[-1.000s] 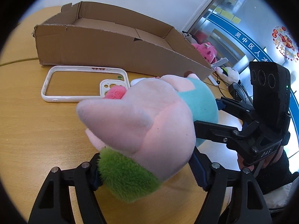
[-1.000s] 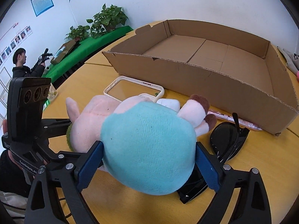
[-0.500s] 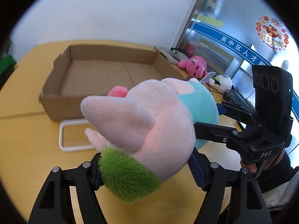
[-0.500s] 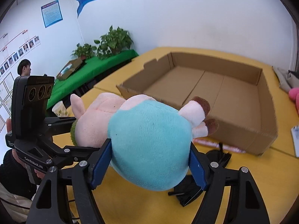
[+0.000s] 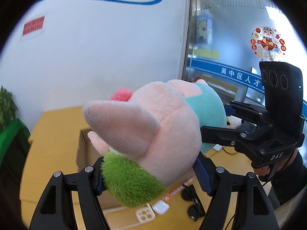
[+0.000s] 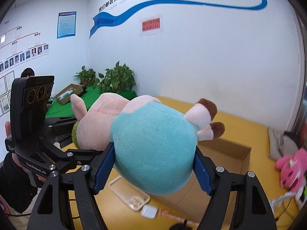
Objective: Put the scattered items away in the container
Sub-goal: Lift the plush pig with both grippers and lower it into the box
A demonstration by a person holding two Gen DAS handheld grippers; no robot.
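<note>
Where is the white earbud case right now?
The white earbud case lies on the yellow table, low in both wrist views, between the clear phone case and a pink pen.

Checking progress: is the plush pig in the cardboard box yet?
Not yet. The plush pig is held in the air by both grippers, above the table, with the cardboard box below it.

A yellow wooden table (image 6: 239, 122) carried a shallow brown cardboard box (image 6: 228, 153). Just beside the box's near wall lay a clear phone case with a camera cut-out (image 6: 132, 197), a small white earbud case (image 6: 148, 211), a thin pink pen (image 6: 172, 216) and black sunglasses (image 5: 191, 201). Beyond the box's right side lay a pink plush toy (image 6: 291, 168).
</note>
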